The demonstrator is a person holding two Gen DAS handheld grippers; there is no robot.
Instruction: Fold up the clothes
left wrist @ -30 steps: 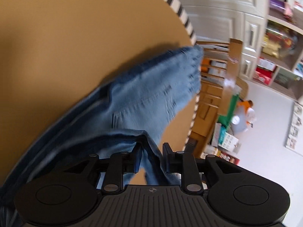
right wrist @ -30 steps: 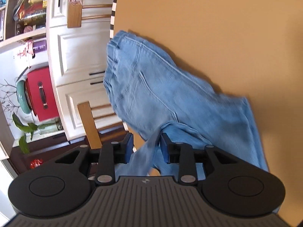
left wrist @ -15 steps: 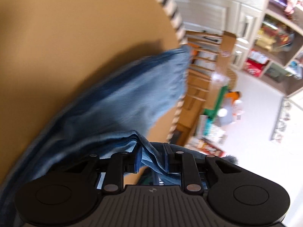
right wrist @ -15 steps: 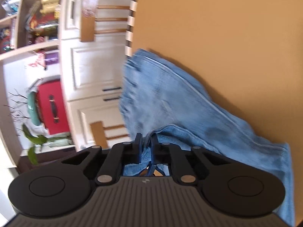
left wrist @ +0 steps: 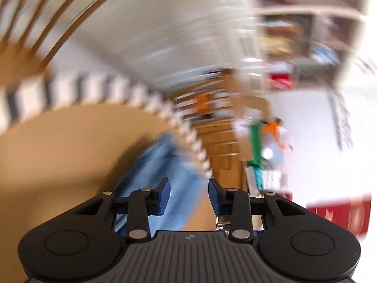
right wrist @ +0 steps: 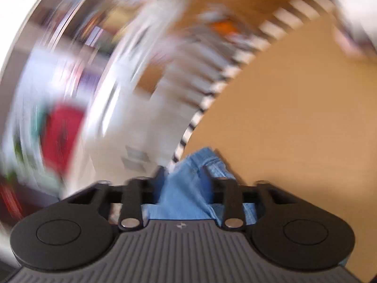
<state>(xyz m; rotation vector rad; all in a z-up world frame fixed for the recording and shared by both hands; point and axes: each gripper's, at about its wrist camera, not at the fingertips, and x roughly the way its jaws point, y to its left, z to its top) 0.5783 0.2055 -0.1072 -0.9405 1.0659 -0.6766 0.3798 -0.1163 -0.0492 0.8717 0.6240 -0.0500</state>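
Blue jeans point(left wrist: 162, 165) lie on the round tan table point(left wrist: 70, 146) by its striped edge, blurred by motion. My left gripper point(left wrist: 187, 197) is open above them, fingers apart with nothing between. In the right wrist view the jeans point(right wrist: 188, 188) show under my right gripper point(right wrist: 183, 179), which is open too; the cloth lies between and below its fingers, and the fingertips are blurred.
The table's black-and-white striped edge point(left wrist: 188, 132) runs close by the jeans. Wooden chairs point(left wrist: 219, 122) stand beyond it. White cabinets and shelves fill the back, with a red case point(right wrist: 61, 132) at the left of the right wrist view.
Both grippers have opened and let go of the jeans. Both cameras have swung up fast, so the jeans now show small and low in each view.
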